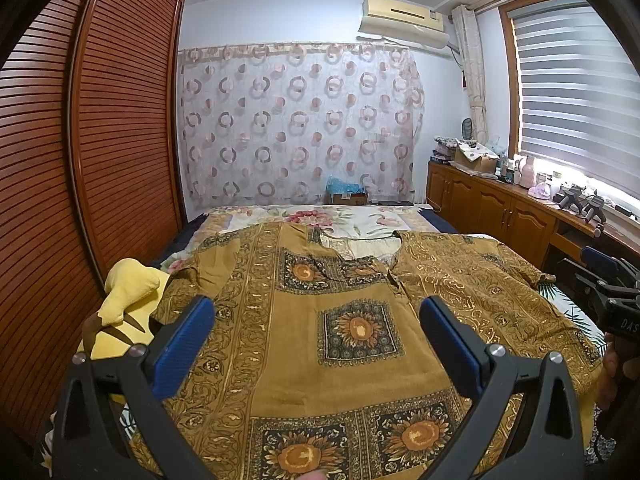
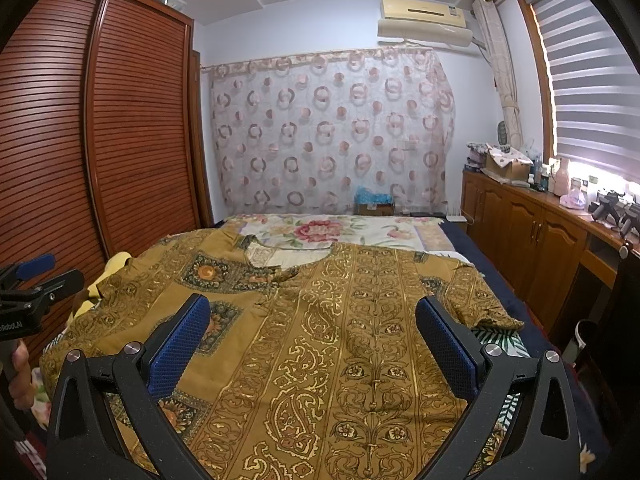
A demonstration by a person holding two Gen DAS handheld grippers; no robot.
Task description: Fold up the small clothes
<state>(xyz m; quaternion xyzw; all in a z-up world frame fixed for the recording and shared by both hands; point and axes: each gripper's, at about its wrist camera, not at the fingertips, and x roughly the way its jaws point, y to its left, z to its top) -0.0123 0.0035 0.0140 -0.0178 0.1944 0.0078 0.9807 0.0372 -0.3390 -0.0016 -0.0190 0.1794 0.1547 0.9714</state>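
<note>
With both tools gaping and empty above the flat shirt (image 2: pixel 340 340) on the bed (image 2: pixel 320 228), pinch 1 sleeve (image 2: pixel 480 304) edge with your right tool (image 2: pixel 312 344), left tool (image 1: pixel 316 344) steadying.

A mustard-gold patterned shirt (image 1: pixel 352 320) lies spread flat and unfolded, neckline away, across the bed.

Right hand-held gripper (image 2: pixel 312 320) agape over spread shirt (image 2: pixel 320 340).
</note>
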